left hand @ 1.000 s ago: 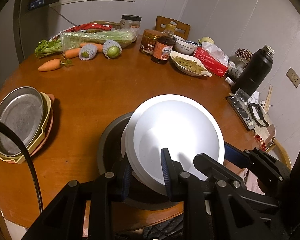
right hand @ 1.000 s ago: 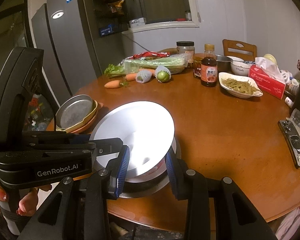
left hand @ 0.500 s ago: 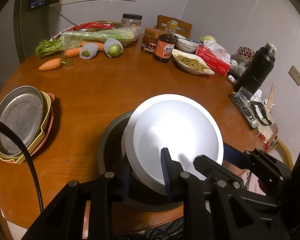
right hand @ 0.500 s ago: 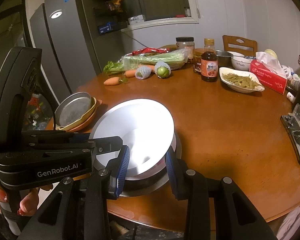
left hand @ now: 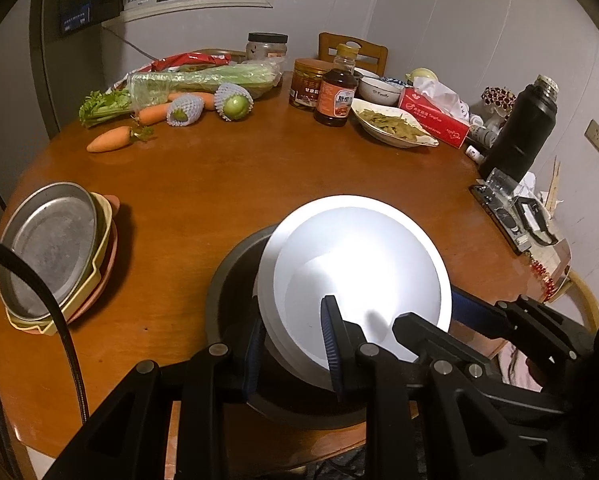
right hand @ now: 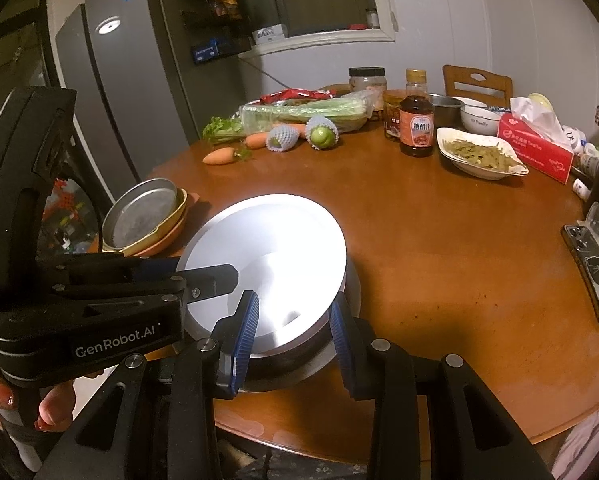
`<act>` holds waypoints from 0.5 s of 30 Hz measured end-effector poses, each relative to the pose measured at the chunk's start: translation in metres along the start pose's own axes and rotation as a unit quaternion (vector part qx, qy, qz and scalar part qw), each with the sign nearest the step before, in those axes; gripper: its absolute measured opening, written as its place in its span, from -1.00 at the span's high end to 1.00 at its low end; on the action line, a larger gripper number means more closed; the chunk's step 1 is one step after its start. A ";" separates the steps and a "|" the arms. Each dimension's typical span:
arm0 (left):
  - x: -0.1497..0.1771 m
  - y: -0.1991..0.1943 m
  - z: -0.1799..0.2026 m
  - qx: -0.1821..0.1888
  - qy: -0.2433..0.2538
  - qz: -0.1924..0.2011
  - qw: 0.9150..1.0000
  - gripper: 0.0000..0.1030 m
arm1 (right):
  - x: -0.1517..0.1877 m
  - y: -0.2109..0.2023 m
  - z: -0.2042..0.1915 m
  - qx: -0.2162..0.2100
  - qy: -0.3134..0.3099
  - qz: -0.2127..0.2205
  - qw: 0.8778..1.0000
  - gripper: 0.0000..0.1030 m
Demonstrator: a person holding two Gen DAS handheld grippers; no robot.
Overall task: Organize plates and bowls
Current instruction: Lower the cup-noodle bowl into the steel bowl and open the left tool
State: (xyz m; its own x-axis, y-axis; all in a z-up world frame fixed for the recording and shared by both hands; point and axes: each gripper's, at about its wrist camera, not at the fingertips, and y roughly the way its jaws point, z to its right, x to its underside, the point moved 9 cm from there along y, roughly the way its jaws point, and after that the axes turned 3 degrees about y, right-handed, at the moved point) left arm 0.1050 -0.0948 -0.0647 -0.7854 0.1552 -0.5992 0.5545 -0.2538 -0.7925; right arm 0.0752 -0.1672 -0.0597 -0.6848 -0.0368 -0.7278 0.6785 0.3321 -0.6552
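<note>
A stack of white plates [left hand: 355, 272] sits tilted in a dark grey bowl [left hand: 235, 280] near the round table's front edge. My left gripper [left hand: 291, 344] straddles the stack's near rim, one finger inside and one outside, jaws partly open. My right gripper [right hand: 293, 330] straddles the same white plates [right hand: 267, 252] from the other side, jaws apart, touching or near the rim. A second stack, a metal plate [left hand: 51, 248] on yellow and pink dishes, sits at the table's left edge; it also shows in the right wrist view [right hand: 143, 216].
At the far side lie carrots [left hand: 109, 140], celery, netted fruit [left hand: 233, 105], a sauce bottle [left hand: 337, 92], jars, a dish of greens [left hand: 391, 128], a tissue box and a white bowl. A black flask [left hand: 519, 128] and a phone [right hand: 595, 264] stand at the right.
Both views have shifted slightly. The white plates sit a little more tilted in the bowl. Both grippers stay at the stack's rim.
</note>
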 end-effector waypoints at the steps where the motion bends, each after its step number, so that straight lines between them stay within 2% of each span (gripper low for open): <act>1: 0.000 0.000 0.000 -0.004 0.002 0.000 1.000 0.48 | 0.000 0.000 0.000 0.002 -0.001 0.000 1.000 0.25; 15: 0.001 0.003 -0.002 -0.021 0.012 -0.004 1.000 0.46 | 0.003 0.004 -0.001 0.006 -0.004 -0.006 1.000 0.25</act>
State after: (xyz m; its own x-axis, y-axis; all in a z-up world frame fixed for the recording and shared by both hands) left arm 0.1064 -0.0932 -0.0675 -0.7837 0.1797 -0.5946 0.5592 -0.2129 -0.8012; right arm 0.0754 -0.1656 -0.0643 -0.6910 -0.0489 -0.7212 0.6732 0.3200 -0.6667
